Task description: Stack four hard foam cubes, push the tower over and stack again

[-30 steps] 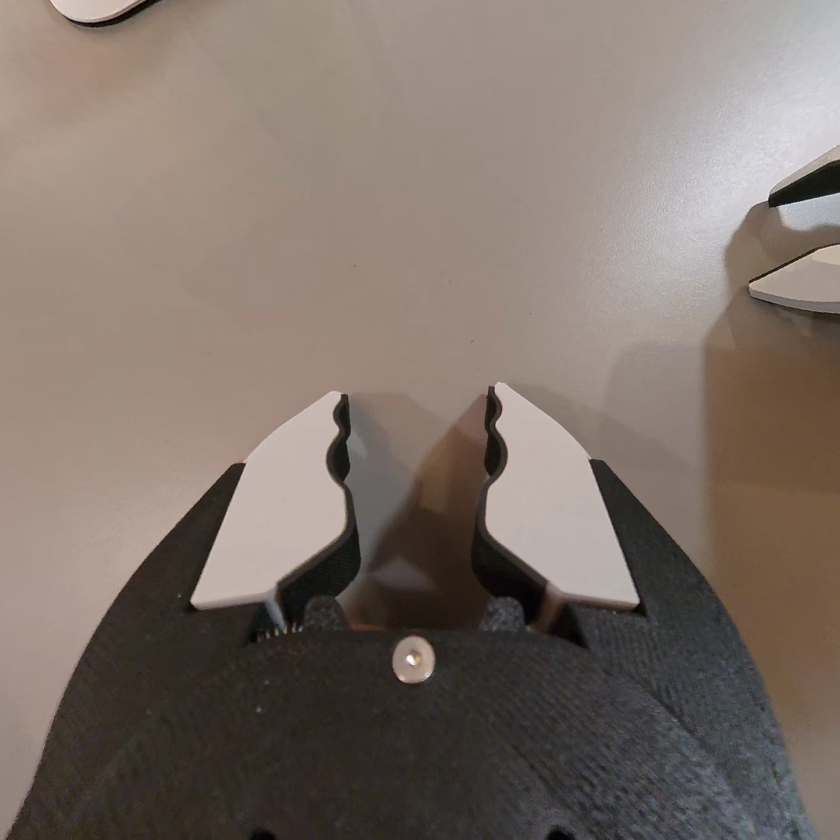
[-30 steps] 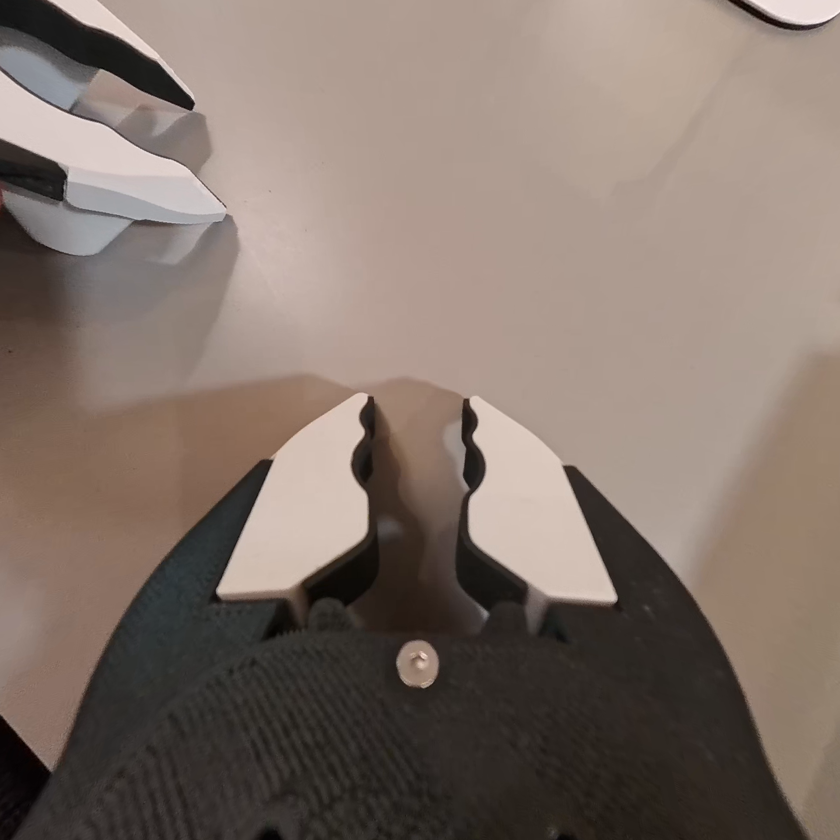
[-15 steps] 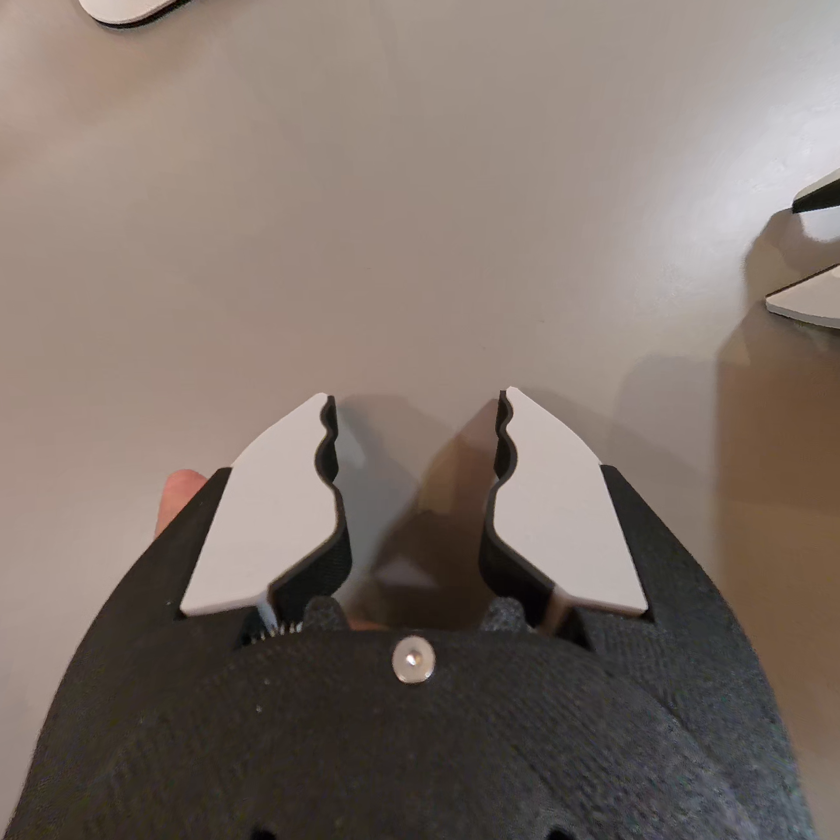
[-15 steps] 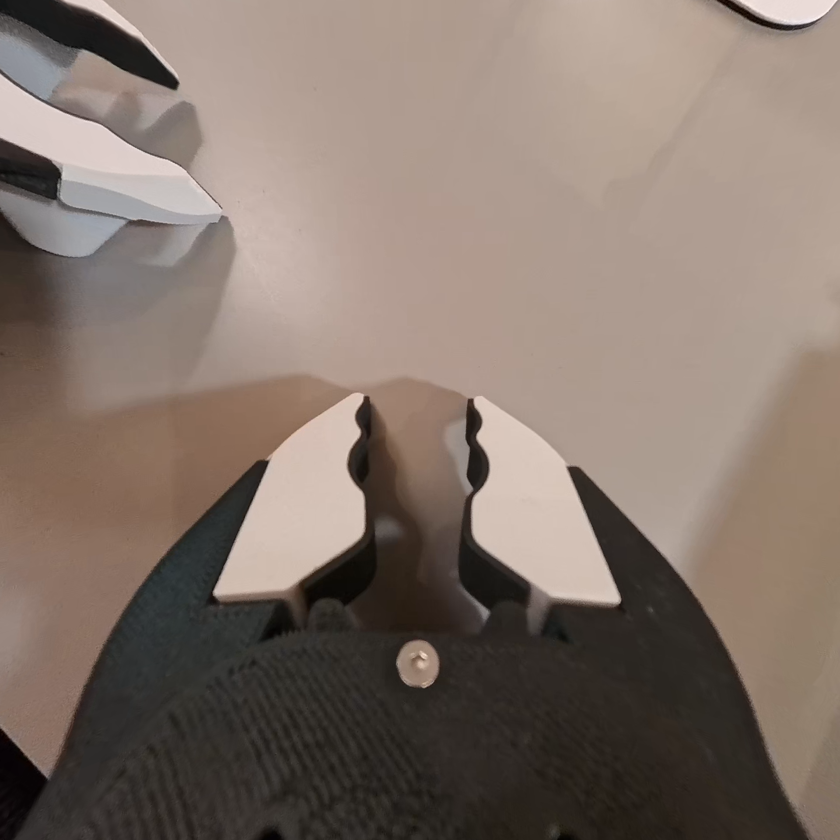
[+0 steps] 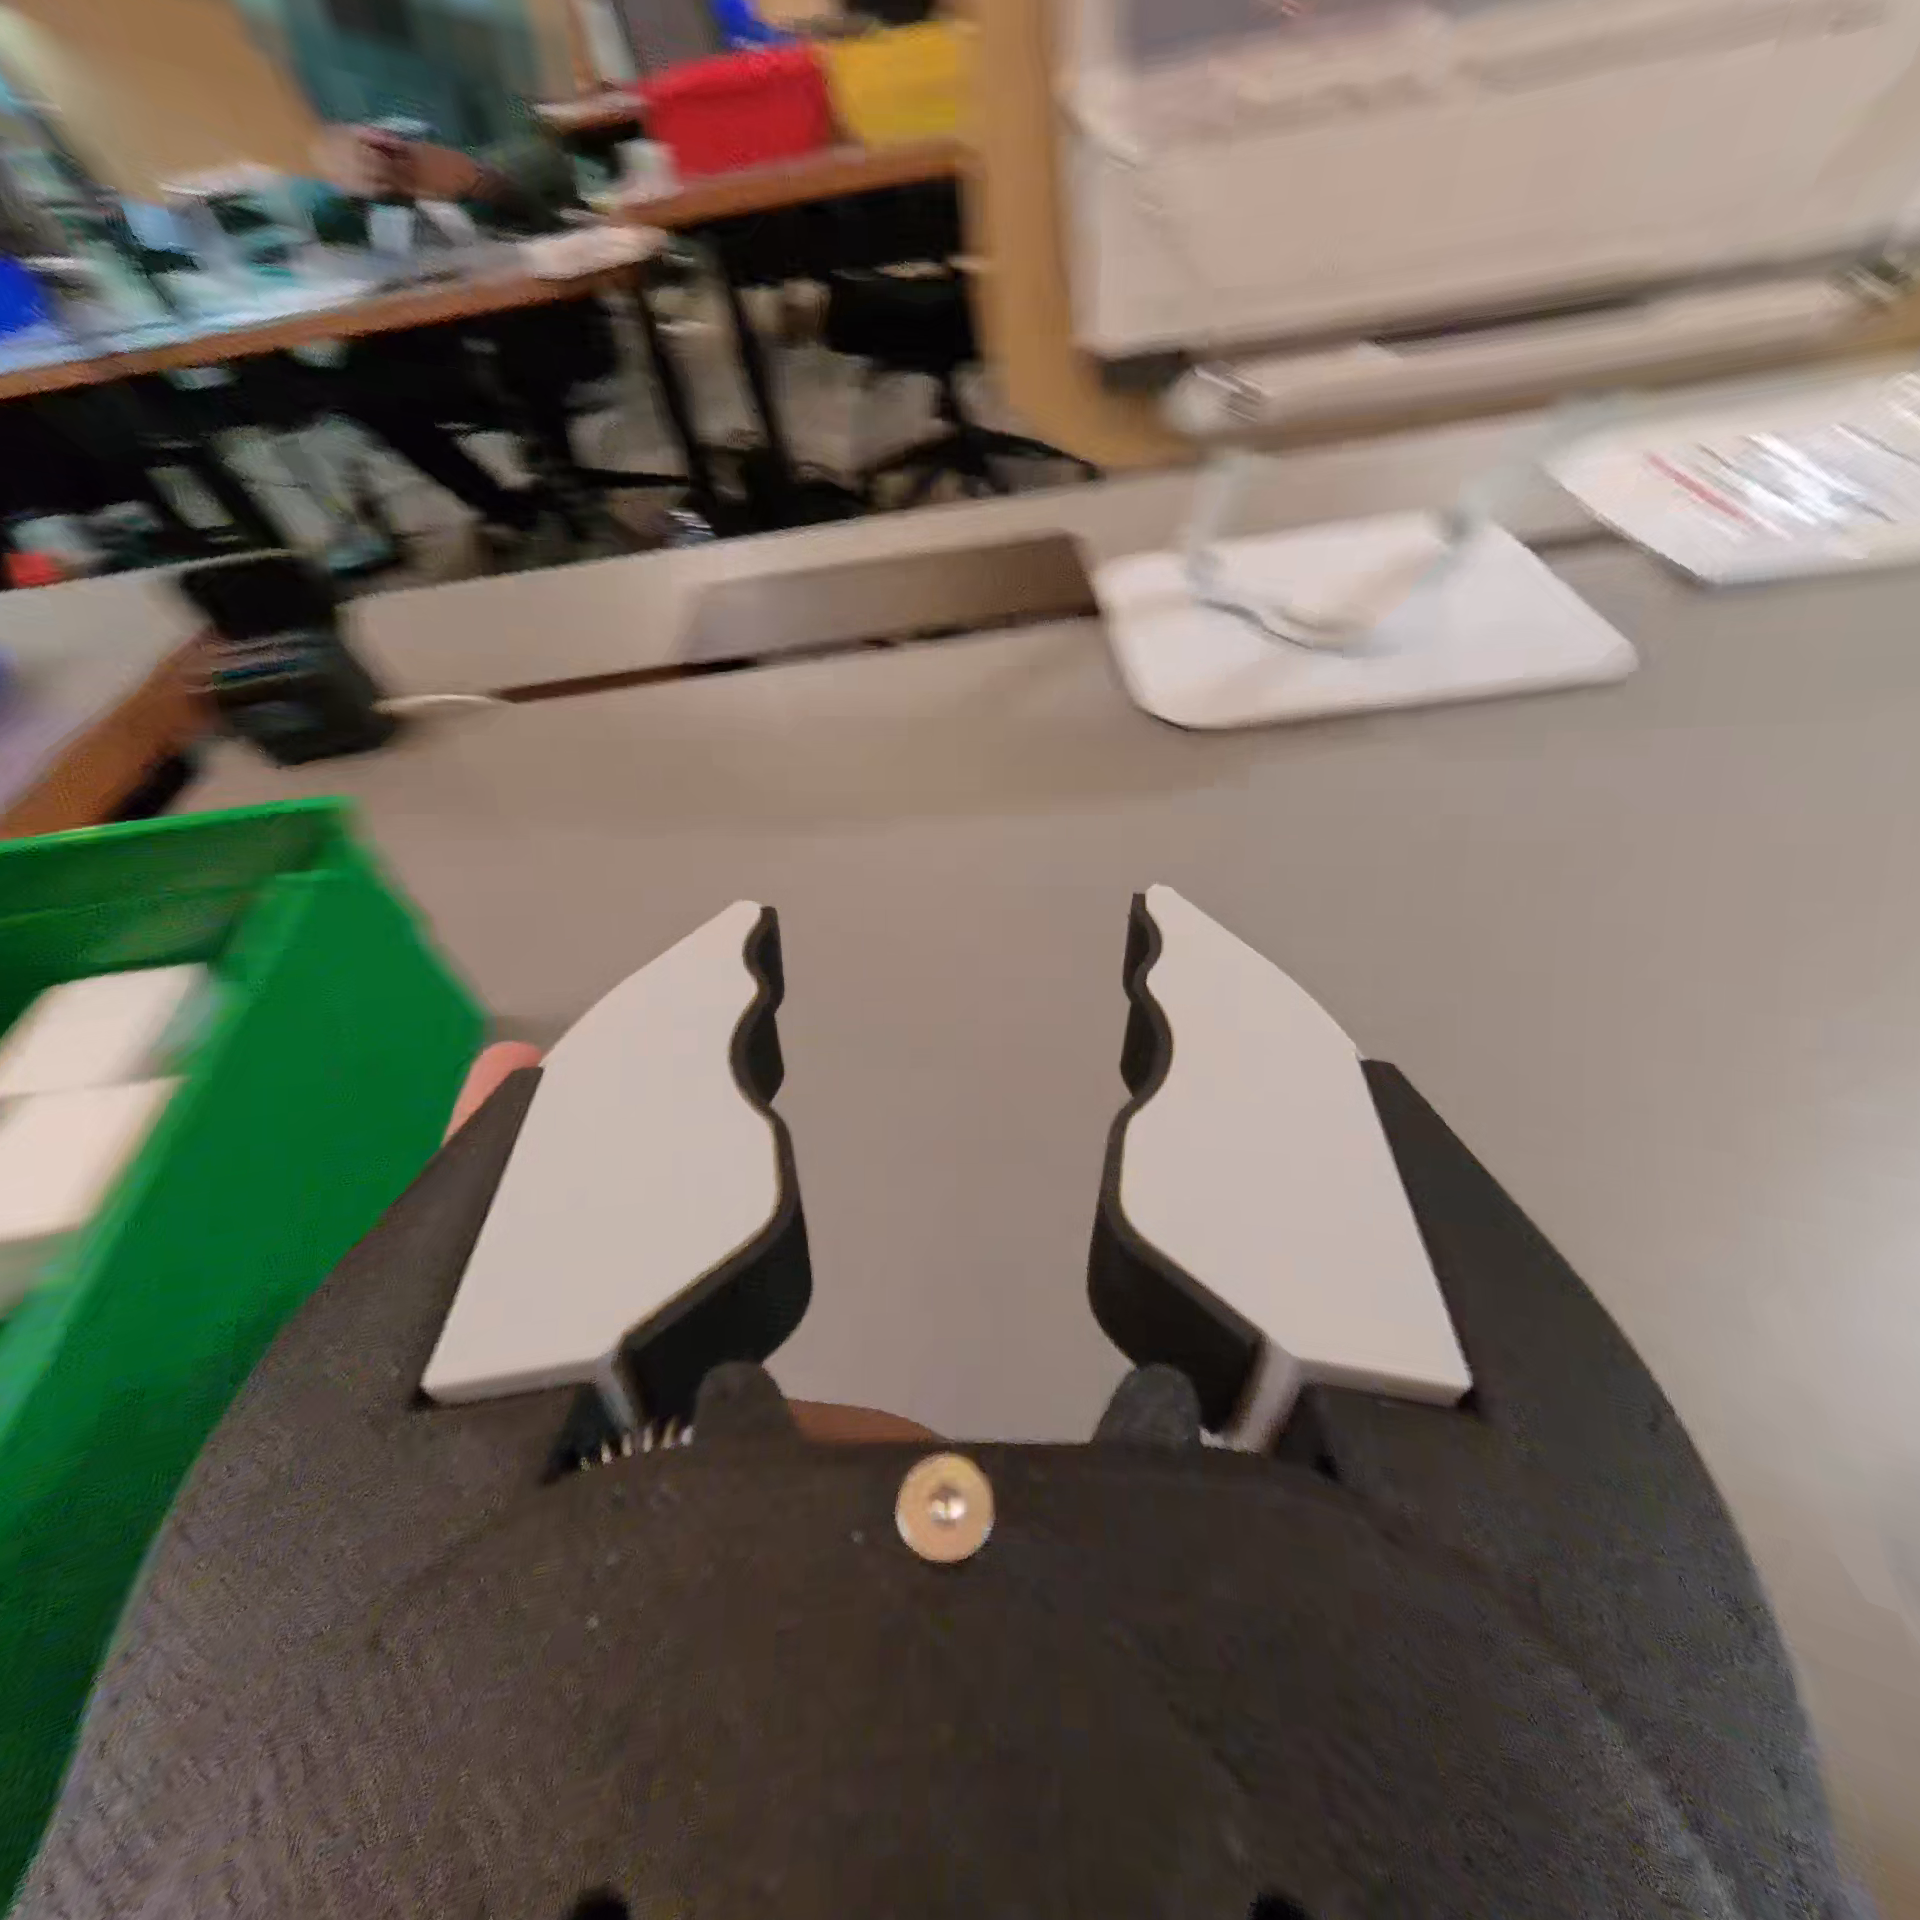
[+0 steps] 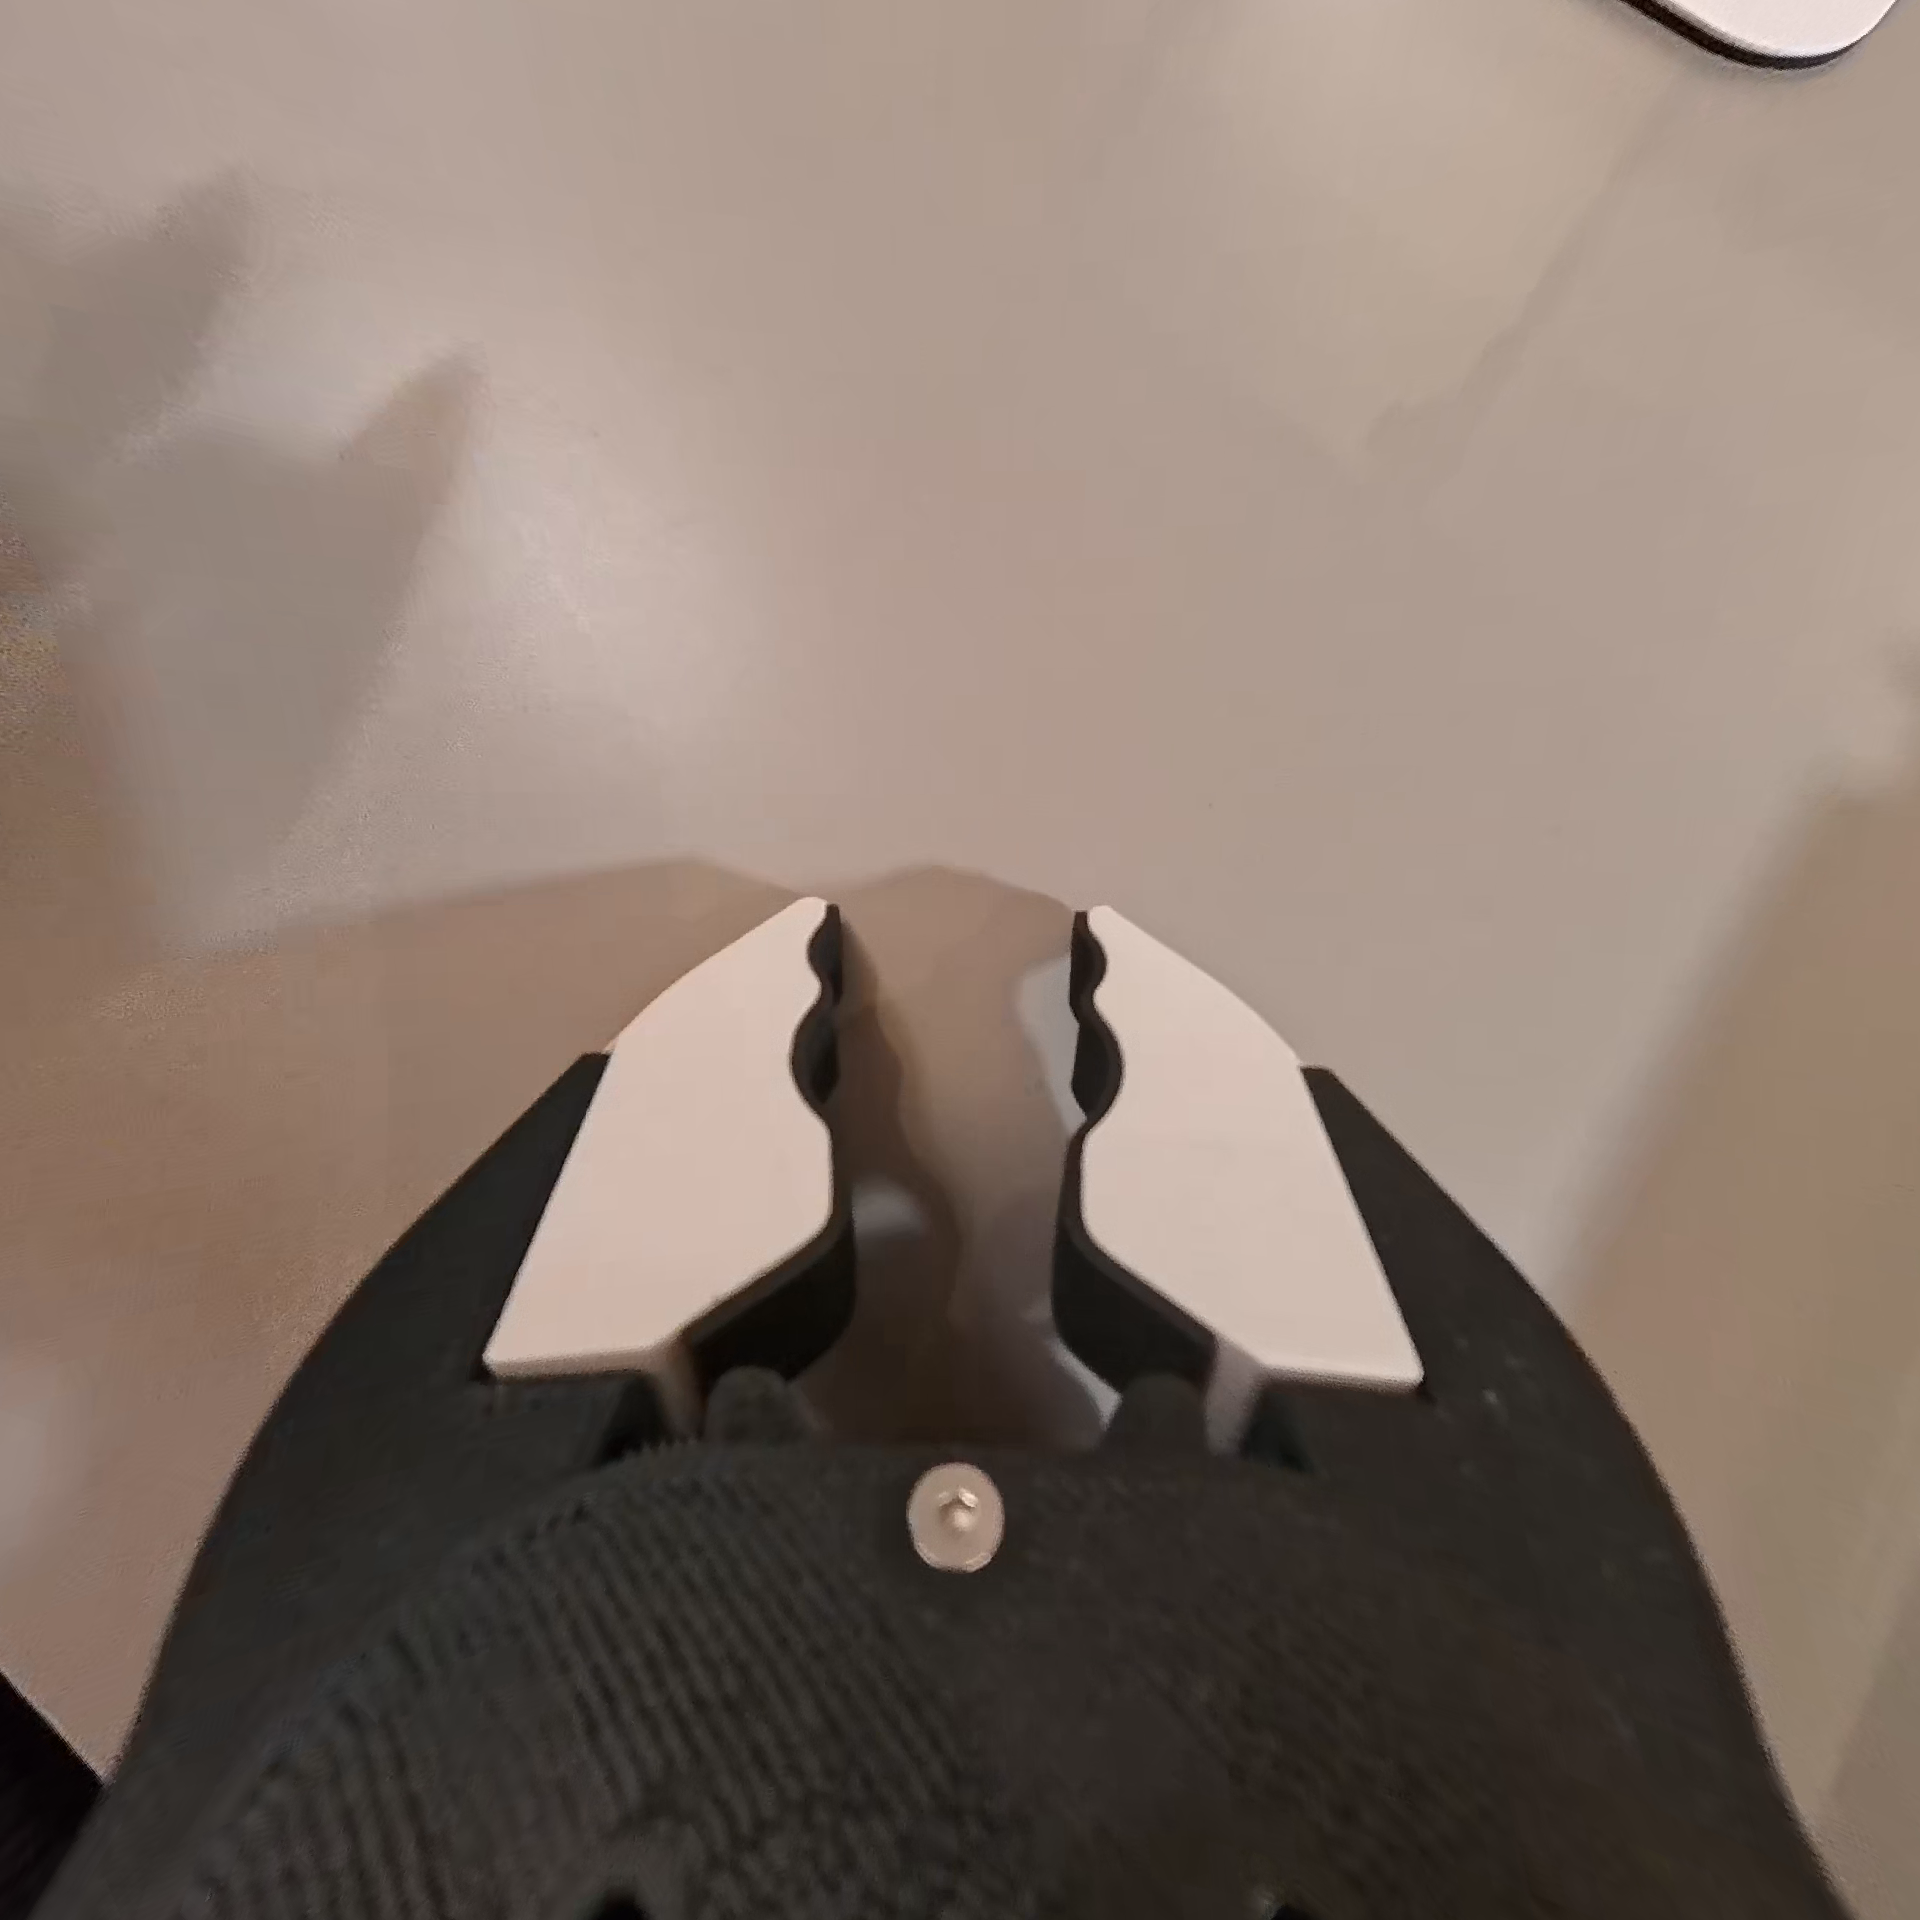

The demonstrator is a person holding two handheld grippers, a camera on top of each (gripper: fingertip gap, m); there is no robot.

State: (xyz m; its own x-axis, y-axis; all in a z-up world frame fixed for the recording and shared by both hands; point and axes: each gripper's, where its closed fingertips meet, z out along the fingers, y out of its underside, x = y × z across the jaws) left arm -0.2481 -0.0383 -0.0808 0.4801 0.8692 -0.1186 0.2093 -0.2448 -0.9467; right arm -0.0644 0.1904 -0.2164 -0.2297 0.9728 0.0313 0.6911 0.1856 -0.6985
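My left gripper (image 5: 951, 920) is open and empty, raised above the grey table and looking out across it. At the left edge of the left wrist view a green bin (image 5: 260, 1091) holds white foam cubes (image 5: 88, 1029), blurred by motion; the bin lies left of the gripper. My right gripper (image 6: 958, 920) is open with a narrower gap, empty, and points down at bare grey table close below it. No cube shows in the right wrist view.
A white monitor-stand base (image 5: 1351, 634) stands at the table's far side, papers (image 5: 1766, 488) to its right, a dark object (image 5: 281, 665) far left. A white rounded plate edge (image 6: 1049, 26) shows at the top of the right wrist view. Desks and shelves lie beyond the table. Tip to tip, the grippers are about 30 centimetres apart.
My left gripper has swung up from facing the table to facing across the room, opened wider, and the green bin has come into view. It has left the right wrist view. The right gripper barely moved.
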